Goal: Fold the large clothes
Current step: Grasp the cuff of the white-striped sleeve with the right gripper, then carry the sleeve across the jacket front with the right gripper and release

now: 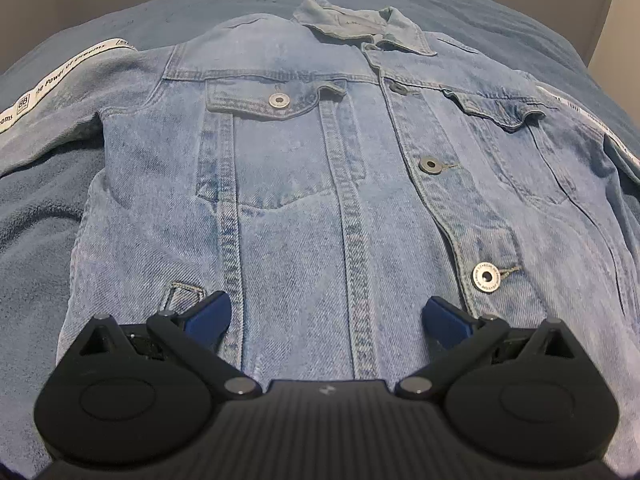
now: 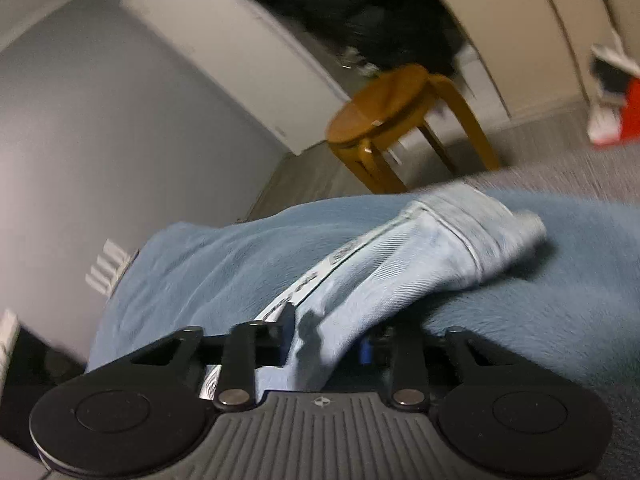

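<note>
Our left gripper [image 1: 326, 316] keeps its jaws wide apart above the hem of the denim jacket [image 1: 320, 168], which lies buttoned on the blue blanket [image 1: 40, 240], collar pointing away from the jaws. Our right gripper [image 2: 326, 344] pinches the sleeve [image 2: 400, 272]; its white tape [image 1: 60, 76] reads "The Power of Dreams".

left gripper [image 1: 326, 320]: black ribbed housing | two round black side discs | silver pivot screws | blue fingers [image 1: 210, 316] | right gripper [image 2: 326, 340]: same build, small round emblem on housing
</note>
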{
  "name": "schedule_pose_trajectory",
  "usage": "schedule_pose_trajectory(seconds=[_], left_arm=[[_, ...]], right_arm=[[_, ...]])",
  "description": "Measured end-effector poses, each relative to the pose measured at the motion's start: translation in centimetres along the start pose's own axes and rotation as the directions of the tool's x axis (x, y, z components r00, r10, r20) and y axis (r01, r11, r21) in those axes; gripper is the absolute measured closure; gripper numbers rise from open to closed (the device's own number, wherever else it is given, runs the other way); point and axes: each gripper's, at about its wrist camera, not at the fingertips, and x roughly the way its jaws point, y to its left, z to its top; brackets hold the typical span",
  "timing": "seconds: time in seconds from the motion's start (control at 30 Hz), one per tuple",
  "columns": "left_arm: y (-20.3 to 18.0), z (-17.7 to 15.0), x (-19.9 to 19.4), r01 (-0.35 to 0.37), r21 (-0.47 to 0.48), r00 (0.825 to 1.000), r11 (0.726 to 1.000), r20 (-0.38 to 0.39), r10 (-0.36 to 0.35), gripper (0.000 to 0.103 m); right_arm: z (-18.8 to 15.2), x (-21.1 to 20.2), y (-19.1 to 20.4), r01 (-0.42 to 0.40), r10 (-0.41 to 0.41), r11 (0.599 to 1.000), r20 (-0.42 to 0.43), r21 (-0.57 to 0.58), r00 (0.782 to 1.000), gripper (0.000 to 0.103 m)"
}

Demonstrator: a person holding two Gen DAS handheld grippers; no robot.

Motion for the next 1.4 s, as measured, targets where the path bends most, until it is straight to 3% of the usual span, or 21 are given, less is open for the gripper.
schedule_pose_trajectory(seconds=[0.23, 0.43, 0.6, 0.87, 1.07, 1.2, 1.3, 1.4], left_arm=[[-0.2, 0.4, -0.3, -0.016, 0.015, 1.0, 1.0, 0.004, 0.016, 0.0], [0.8, 0.9, -1.0, 0.021, -0.043, 0.999, 0.999, 0.026, -0.02, 0.0], [1.8, 1.1, -1.6, 0.051, -0.092, 0.997, 0.994, 0.063, -0.045, 0.0], [2.5, 1.8, -2.1, -0.051, -0.041, 0.989, 0.998, 0.138, 0.057, 0.0], [3.7, 1.7, -1.7, -0.028, -0.073, 0.99, 0.997, 0.135, 0.037, 0.0], [4.9, 1.9, -1.7, -0.016, -0.116, 0.99, 0.993, 0.139, 0.033, 0.0], [5.7, 2.0, -1.6, -0.002, -0.157, 0.99, 0.988, 0.139, 0.024, 0.0], [6.3, 2.0, -1.6, 0.019, -0.193, 0.99, 0.981, 0.14, 0.008, 0.0]], right_arm=[[0.5, -1.7, 3.6, -0.035, 0.047, 0.987, 0.072, -0.159, 0.996, 0.089], [-1.4, -6.0, 9.5, -0.144, 0.182, 0.923, 0.075, -0.357, 0.98, 0.093], [-4.7, -9.9, 14.9, -0.26, 0.336, 0.79, 0.038, -0.555, 0.941, 0.096], [-11.2, -14.6, 24.8, -0.447, 0.491, 0.598, -0.137, -0.665, 0.86, 0.096], [-18.3, -17.9, 32.3, -0.568, 0.537, 0.397, -0.32, -0.721, 0.781, 0.096], [-24.9, -20.2, 34.7, -0.66, 0.49, 0.3, -0.482, -0.689, 0.726, 0.096], [-29.1, -20.2, 34.8, -0.687, 0.396, 0.298, -0.569, -0.662, 0.72, 0.095], [-30.7, -18.6, 33.1, -0.695, 0.311, 0.384, -0.623, -0.608, 0.717, 0.088]])
